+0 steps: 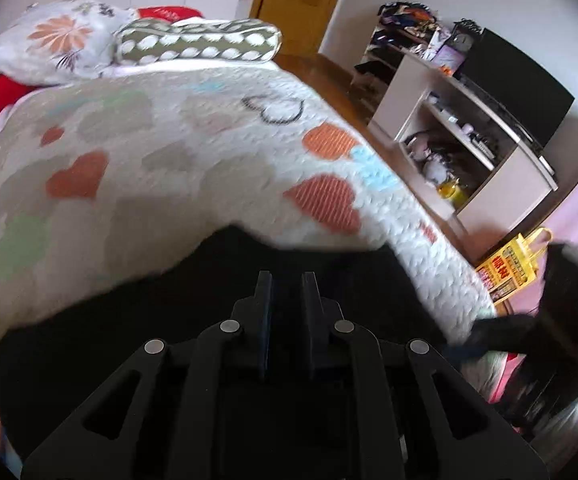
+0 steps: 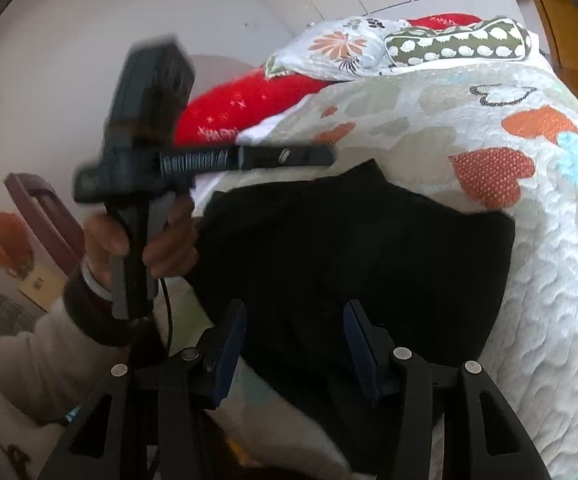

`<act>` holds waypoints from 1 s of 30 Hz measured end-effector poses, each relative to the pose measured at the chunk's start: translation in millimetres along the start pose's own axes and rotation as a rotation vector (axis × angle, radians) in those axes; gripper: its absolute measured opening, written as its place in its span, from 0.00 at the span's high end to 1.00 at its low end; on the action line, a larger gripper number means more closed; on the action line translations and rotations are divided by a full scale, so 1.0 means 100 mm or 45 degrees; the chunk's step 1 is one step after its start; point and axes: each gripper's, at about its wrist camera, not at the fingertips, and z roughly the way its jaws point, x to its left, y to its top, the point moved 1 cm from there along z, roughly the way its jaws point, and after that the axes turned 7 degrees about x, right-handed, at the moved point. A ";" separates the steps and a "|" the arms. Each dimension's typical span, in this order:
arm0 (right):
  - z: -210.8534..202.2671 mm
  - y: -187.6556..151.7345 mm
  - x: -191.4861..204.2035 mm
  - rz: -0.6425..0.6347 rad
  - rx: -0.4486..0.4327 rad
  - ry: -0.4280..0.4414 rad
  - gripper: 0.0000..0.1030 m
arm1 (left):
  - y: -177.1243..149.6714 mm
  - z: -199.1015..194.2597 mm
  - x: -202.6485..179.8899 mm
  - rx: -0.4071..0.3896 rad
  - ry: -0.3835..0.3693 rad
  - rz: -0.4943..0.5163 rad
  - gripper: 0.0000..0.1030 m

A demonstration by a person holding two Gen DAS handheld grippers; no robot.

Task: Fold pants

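Observation:
Black pants (image 2: 353, 248) lie folded in a compact dark shape on the heart-patterned bedspread (image 2: 549, 280). In the left wrist view the pants (image 1: 169, 312) fill the lower part under my left gripper (image 1: 287, 280), whose fingers stand close together with a narrow gap and nothing between them. My left gripper also shows in the right wrist view (image 2: 329, 156), held in a hand above the pants' far left edge. My right gripper (image 2: 295, 312) is open and empty, just above the near edge of the pants. It appears in the left wrist view at the right edge (image 1: 489, 326).
Pillows (image 1: 193, 42) and a red cushion (image 2: 249, 96) lie at the head of the bed. A shelf unit with a TV (image 1: 517, 84) stands right of the bed across a wooden floor. A yellow bag (image 1: 509, 268) sits by the bed's corner.

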 end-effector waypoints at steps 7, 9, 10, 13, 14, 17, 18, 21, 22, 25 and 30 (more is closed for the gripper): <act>-0.44 -0.36 -0.37 0.223 -0.137 -0.148 0.51 | -0.33 0.08 -0.12 0.045 -0.085 -0.042 0.88; -0.44 -0.36 -0.42 0.259 -0.144 -0.139 0.51 | -0.39 0.17 -0.24 0.077 -0.093 -0.026 0.88; -0.43 -0.38 -0.43 0.279 -0.150 -0.126 0.51 | -0.40 0.18 -0.28 0.082 -0.084 -0.018 0.88; -0.41 -0.44 -0.45 0.283 -0.156 -0.107 0.51 | -0.51 0.28 -0.41 0.133 -0.084 0.007 0.88; -0.38 -0.42 -0.44 0.269 -0.148 -0.103 0.51 | -0.55 0.33 -0.46 0.151 -0.084 0.013 0.88; -0.32 -0.37 -0.42 0.257 -0.136 -0.107 0.51 | -0.62 0.34 -0.54 0.133 -0.057 0.023 0.88; -0.31 -0.36 -0.43 0.262 -0.138 -0.106 0.51 | -0.63 0.34 -0.55 0.129 -0.068 0.016 0.88; -0.32 -0.37 -0.46 0.274 -0.142 -0.112 0.51 | -0.63 0.34 -0.58 0.132 -0.056 0.007 0.91; -0.35 -0.40 -0.45 0.273 -0.144 -0.111 0.51 | -0.64 0.29 -0.61 0.119 -0.070 0.024 0.94; -0.39 -0.39 -0.41 0.249 -0.157 -0.111 0.51 | -0.69 0.04 -0.70 0.062 -0.099 0.084 0.96; -0.43 -0.38 -0.38 0.222 -0.169 -0.118 0.51 | -0.84 0.00 -0.56 0.086 -0.025 0.069 0.96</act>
